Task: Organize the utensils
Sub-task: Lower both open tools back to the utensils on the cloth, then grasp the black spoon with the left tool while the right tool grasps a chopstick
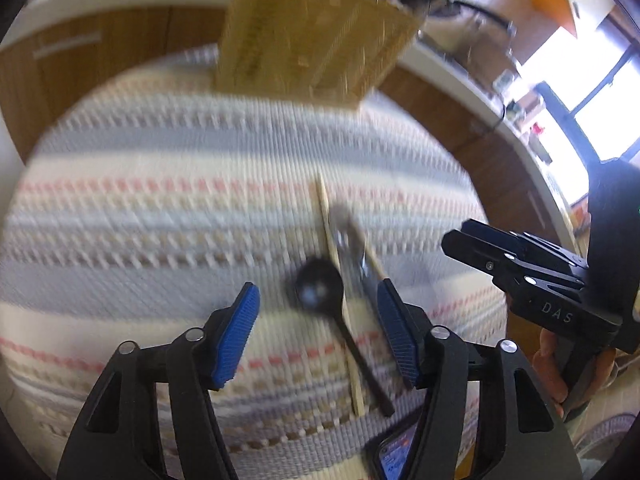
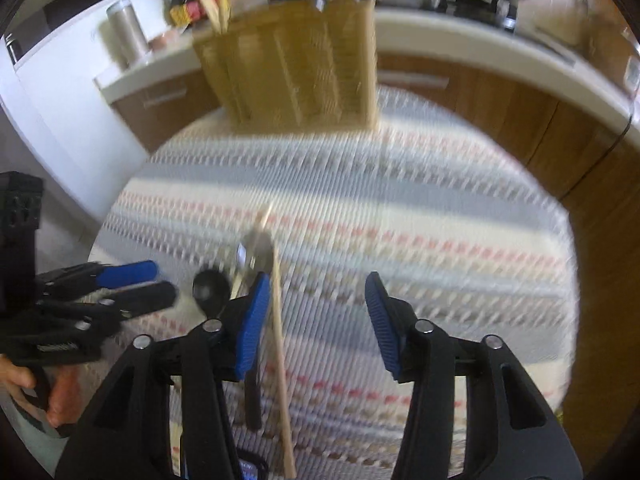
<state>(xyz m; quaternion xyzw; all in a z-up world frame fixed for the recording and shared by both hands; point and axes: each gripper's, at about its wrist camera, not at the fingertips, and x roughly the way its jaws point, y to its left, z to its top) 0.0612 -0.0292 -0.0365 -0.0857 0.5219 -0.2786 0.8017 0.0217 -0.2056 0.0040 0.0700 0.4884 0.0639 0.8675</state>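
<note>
A black spoon (image 1: pixel 320 288), a metal utensil (image 1: pixel 352 248) and a wooden chopstick (image 1: pixel 326 216) lie together on the striped cloth (image 1: pixel 160 184). My left gripper (image 1: pixel 316 320) is open, its blue pads on either side of them, just above. My right gripper (image 2: pixel 312 320) is open and empty; the chopstick (image 2: pixel 280 340), the black spoon (image 2: pixel 210 286) and the metal utensil (image 2: pixel 256 250) lie at its left pad. A woven utensil holder (image 1: pixel 316 28) stands at the far edge of the cloth; it also shows in the right wrist view (image 2: pixel 296 68). Both views are blurred.
The cloth covers a round table (image 2: pixel 400 240). Kitchen counters and wooden cabinets (image 2: pixel 500 96) run behind it. A phone (image 1: pixel 396 452) lies at the near edge. Each gripper shows in the other's view: the right (image 1: pixel 520 264), the left (image 2: pixel 100 292).
</note>
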